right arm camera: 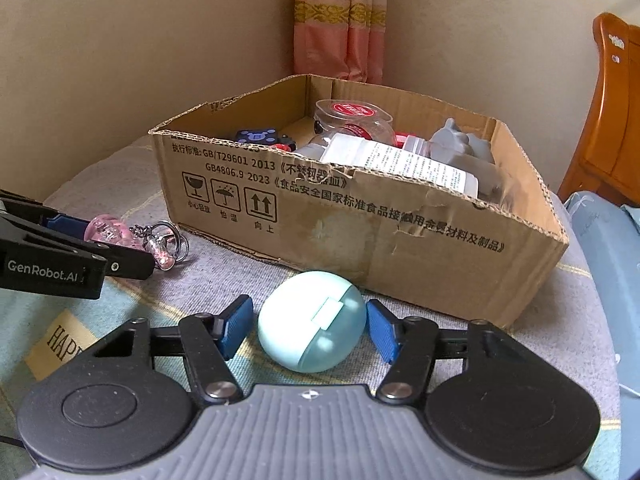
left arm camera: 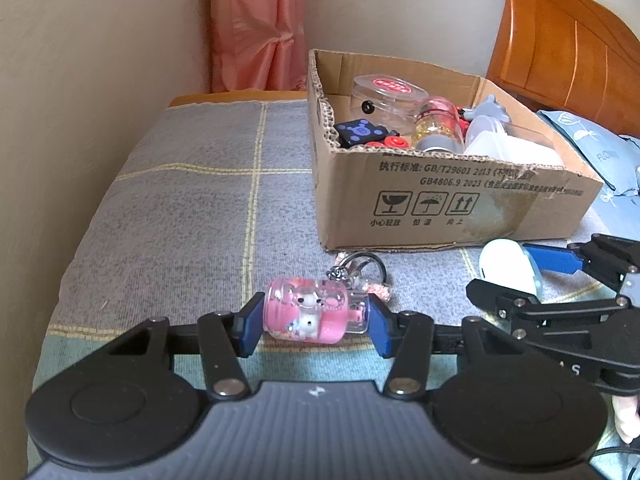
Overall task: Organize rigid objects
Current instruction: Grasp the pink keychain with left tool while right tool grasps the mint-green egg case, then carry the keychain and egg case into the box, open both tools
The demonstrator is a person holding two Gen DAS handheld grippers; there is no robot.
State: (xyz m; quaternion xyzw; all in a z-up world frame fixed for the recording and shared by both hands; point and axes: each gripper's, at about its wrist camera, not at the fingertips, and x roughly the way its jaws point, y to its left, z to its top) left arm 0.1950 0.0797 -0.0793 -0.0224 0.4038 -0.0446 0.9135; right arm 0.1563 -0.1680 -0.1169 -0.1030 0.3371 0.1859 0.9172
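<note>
Nearest our left camera, our left gripper [left arm camera: 314, 320] has its blue fingers [left arm camera: 250, 330] pressed on both ends of a pink keychain charm [left arm camera: 310, 312], a clear little barrel lying sideways on the grey checked bed cover [left arm camera: 192, 208]. We see its key ring [left arm camera: 366, 266] trailing behind it toward the cardboard box [left arm camera: 440, 200]. Rightward in that view, our right gripper [left arm camera: 532, 276] reaches in around a rounded case that looks white there.

From the right camera, we see the left gripper [right arm camera: 120, 240] at the far left with the charm [right arm camera: 110, 232] between its fingers. Centre frame, the right gripper [right arm camera: 312, 326] brackets a pale teal egg-shaped case [right arm camera: 312, 320] that rests on the bed cover just in front of the box; its fingers [right arm camera: 236, 326] sit close on either side, with a thin gap showing on each, so we do not yet grip it. Behind, the box [right arm camera: 400, 232] holds jars, a white bottle, a grey figure and a dark blue toy.
</note>
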